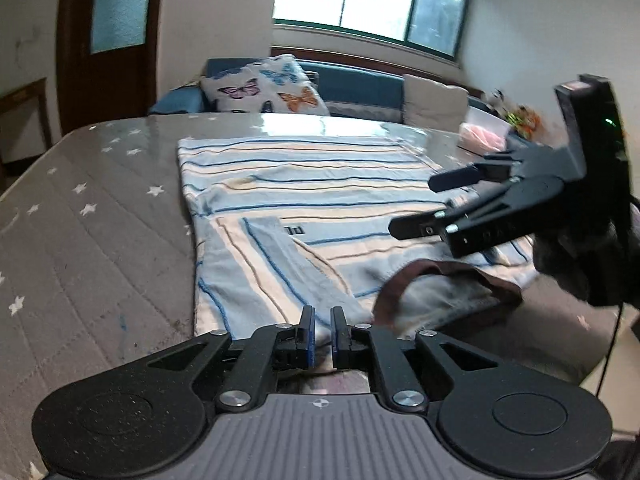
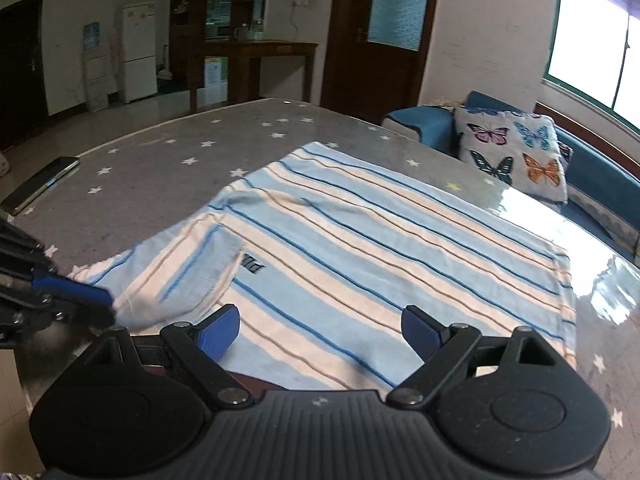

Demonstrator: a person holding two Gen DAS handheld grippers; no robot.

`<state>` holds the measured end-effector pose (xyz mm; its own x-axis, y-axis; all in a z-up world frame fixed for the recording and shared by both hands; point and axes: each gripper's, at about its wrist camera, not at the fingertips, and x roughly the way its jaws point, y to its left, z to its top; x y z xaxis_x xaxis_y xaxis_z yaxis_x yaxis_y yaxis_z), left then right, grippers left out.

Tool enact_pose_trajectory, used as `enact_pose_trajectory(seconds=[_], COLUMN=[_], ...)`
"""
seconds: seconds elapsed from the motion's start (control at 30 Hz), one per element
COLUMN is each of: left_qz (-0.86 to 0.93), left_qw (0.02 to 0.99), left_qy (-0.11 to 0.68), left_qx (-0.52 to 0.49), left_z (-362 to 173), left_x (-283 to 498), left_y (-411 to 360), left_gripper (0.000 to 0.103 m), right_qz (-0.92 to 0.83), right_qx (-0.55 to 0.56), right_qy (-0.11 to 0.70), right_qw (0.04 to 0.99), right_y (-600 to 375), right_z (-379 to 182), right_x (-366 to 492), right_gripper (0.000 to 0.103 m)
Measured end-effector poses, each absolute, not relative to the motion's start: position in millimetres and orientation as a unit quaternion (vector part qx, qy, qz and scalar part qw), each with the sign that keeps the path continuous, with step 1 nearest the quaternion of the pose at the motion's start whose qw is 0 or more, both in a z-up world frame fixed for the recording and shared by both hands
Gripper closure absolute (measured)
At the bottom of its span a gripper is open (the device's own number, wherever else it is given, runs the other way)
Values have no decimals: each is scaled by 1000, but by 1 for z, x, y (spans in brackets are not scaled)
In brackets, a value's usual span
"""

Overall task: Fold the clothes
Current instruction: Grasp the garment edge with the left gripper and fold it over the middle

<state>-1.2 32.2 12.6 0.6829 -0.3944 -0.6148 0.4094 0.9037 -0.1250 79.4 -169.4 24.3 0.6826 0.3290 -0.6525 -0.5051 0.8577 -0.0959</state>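
A light blue and cream striped shirt lies spread on the grey star-patterned table, with a sleeve folded over its near left part and a brown collar at the near right. My left gripper is shut on the shirt's near edge; it also shows at the left of the right wrist view, pinching the sleeve. My right gripper is open and empty, hovering above the shirt. It shows at the right of the left wrist view, above the collar.
A phone lies near the table's far left edge. A blue sofa with a butterfly cushion stands beyond the table under a window. A pink-filled clear box sits at the table's far right.
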Motion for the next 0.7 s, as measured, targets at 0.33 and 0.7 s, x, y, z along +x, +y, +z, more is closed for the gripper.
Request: enact_pose_trajectory(seconds=[0.33,0.7], left_qz=[-133,-105], left_qw=[933,929], left_qy=[335,354], left_qx=[-1,13], left_z=[18,9], left_x=[49,84], left_y=[55,52], left_gripper=[91,91], right_qz=[223,194], right_qx=[-125,-110], right_qy=[330,326], right_qw=[909,919], right_y=[-180,-208], right_z=[20,27], right_x=[78,72], right_gripper=[13,13])
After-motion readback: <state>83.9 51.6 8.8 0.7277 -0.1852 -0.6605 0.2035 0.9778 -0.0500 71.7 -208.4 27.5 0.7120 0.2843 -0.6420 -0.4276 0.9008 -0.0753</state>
